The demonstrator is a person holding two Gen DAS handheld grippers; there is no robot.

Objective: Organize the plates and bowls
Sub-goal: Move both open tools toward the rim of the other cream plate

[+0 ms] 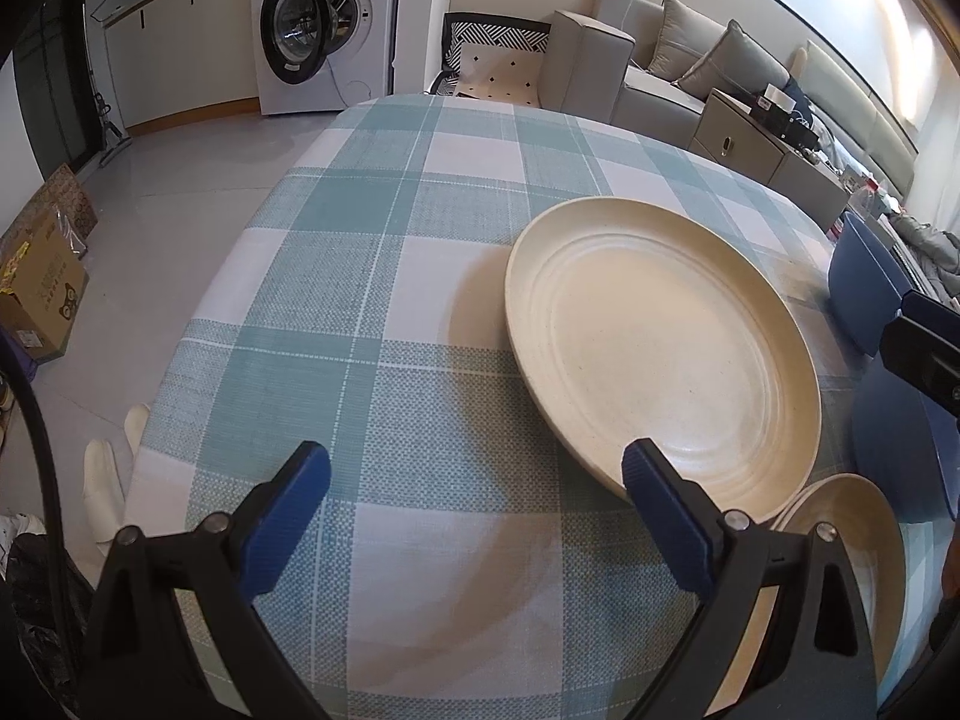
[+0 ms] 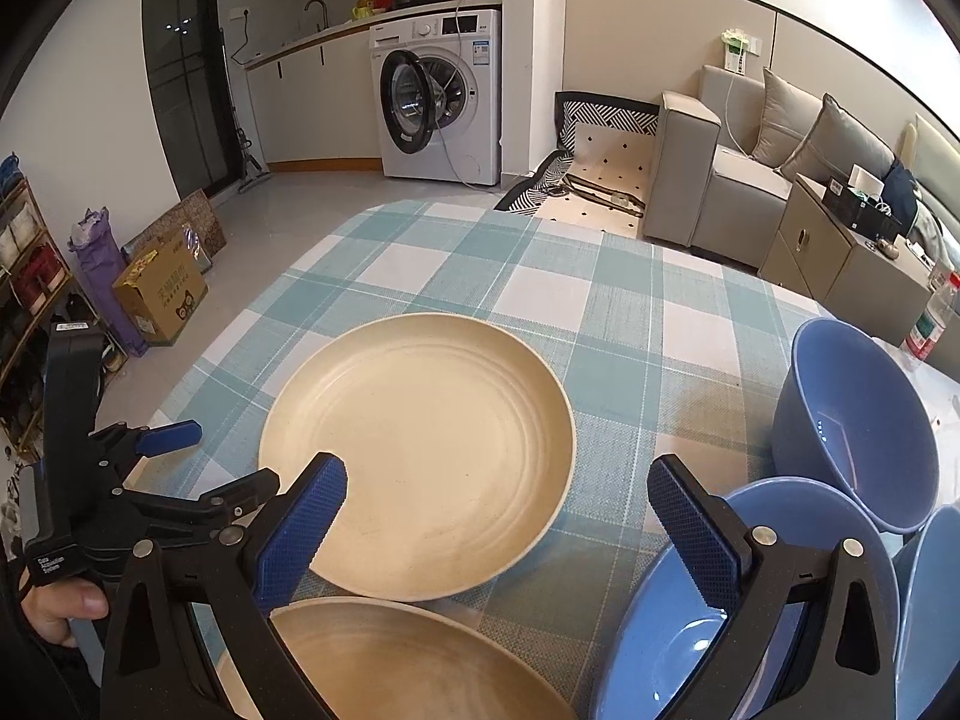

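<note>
A large cream plate point(image 1: 660, 348) point(image 2: 420, 450) lies flat on the checked tablecloth point(image 1: 390, 300) point(image 2: 600, 312). A second cream plate point(image 1: 840, 540) point(image 2: 390, 660) sits closer in, partly under the grippers. Three blue bowls stand at the right: one tilted point(image 2: 858, 426) point(image 1: 864, 282), one nearer point(image 2: 690, 630), one cut off by the frame edge point(image 2: 936, 600). My left gripper point(image 1: 477, 468) point(image 2: 222, 459) is open at the large plate's left rim, holding nothing. My right gripper point(image 2: 498, 480) is open above the near plate, also holding nothing.
A person's hand point(image 2: 60, 600) holds the left gripper's handle. Beyond the table are a washing machine point(image 2: 438, 102), a grey sofa point(image 2: 750, 168) and a low cabinet point(image 2: 840, 240). Cardboard boxes point(image 2: 162, 294) stand on the floor at the left. A bottle point(image 2: 930, 318) stands at the far right.
</note>
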